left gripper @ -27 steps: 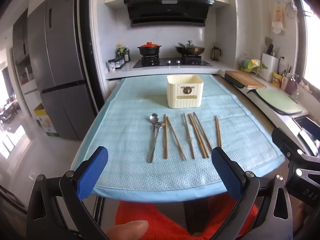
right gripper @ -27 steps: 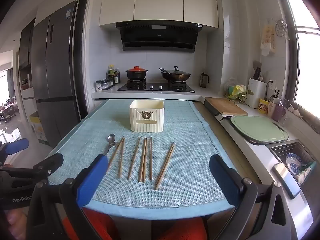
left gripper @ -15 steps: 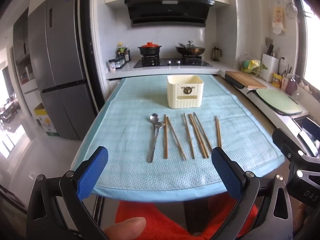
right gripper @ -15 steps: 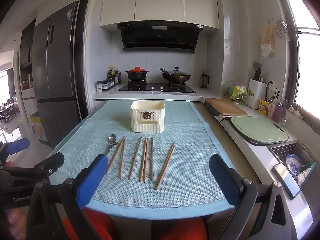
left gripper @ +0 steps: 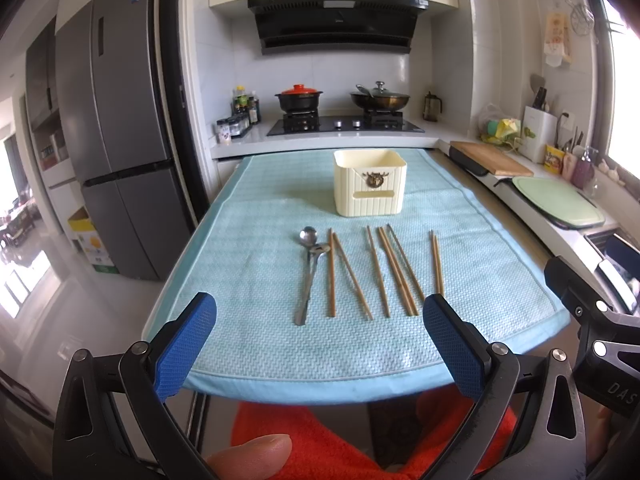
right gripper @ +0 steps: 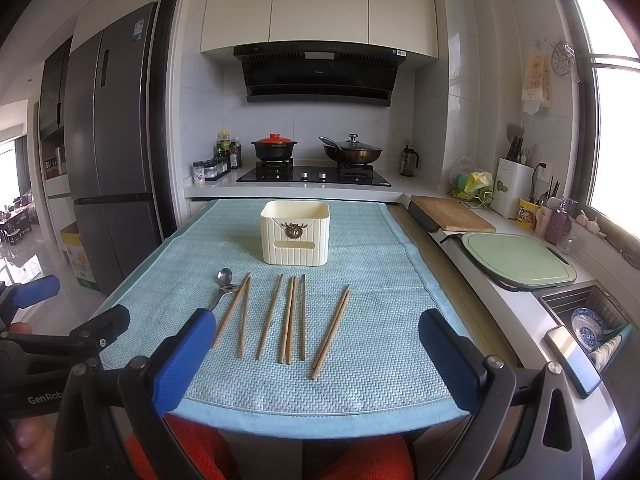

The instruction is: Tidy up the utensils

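Note:
Several wooden chopsticks (left gripper: 394, 270) (right gripper: 290, 316) lie in a row on a light blue mat (left gripper: 248, 264) (right gripper: 380, 320). Two metal spoons (left gripper: 309, 270) (right gripper: 221, 286) lie at the row's left end. A cream utensil holder (left gripper: 370, 188) (right gripper: 295, 232) stands upright behind them. My left gripper (left gripper: 320, 344) is open and empty, held back over the mat's near edge. My right gripper (right gripper: 316, 354) is open and empty, also at the near edge. The left gripper (right gripper: 60, 320) shows in the right wrist view, and the right gripper (left gripper: 592, 312) shows in the left wrist view.
A stove with a red-lidded pot (right gripper: 274, 148) and a wok (right gripper: 352, 152) stands behind the mat. A wooden board (right gripper: 452, 214) and a green board (right gripper: 516, 258) lie on the right counter. A sink with dishes (right gripper: 588, 320) is at the right. A fridge (left gripper: 116, 152) stands at the left.

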Motion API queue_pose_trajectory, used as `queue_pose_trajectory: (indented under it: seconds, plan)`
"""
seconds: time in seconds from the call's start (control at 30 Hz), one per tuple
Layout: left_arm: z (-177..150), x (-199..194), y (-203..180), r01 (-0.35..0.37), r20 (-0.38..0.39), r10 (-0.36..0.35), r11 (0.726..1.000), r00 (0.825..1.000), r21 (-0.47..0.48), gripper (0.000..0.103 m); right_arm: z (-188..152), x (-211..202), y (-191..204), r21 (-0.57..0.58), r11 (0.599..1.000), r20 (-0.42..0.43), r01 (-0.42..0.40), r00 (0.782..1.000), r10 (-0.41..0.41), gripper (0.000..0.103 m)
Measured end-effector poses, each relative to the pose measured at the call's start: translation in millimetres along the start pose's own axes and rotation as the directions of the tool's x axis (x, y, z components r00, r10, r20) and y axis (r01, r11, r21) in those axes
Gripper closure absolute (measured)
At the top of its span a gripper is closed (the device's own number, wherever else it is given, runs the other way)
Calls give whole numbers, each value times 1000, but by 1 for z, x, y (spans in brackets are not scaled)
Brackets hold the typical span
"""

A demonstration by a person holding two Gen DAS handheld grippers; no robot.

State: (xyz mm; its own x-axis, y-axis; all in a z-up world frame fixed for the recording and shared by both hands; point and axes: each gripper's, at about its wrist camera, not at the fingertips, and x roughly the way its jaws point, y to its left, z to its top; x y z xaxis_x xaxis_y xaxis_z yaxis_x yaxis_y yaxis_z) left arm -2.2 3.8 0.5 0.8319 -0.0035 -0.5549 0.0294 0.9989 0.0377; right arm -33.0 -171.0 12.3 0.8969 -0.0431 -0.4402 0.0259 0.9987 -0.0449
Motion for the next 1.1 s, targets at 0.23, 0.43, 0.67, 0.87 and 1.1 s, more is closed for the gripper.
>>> queue_pose_trajectory:
  seconds: [0.23, 0.43, 0.67, 0.87, 1.1]
  plan:
    - [-1, 3, -2, 1, -1, -1, 1000, 1000, -1, 0, -1, 1, -1, -1, 1000, 0, 1, 1000, -1, 0]
    - [-1, 3, -1, 1, -2, -1, 1000, 1000, 0, 0, 1, 0, 0, 0, 1000, -1, 0, 1000, 0, 0]
    - [-2, 1, 3, 1, -2, -1, 1000, 1000, 2, 0, 1, 0, 0, 0, 1000, -1, 0, 1000, 0, 0]
    - [-1, 3, -1, -1, 0, 1, 1000, 1000, 1, 0, 1, 0, 0, 0, 1000, -2, 0, 1000, 0, 0]
    - [-2, 3, -2, -2, -2, 2, 1000, 1000, 2, 0, 0, 0, -1, 0, 1000, -3, -1, 1000, 1, 0]
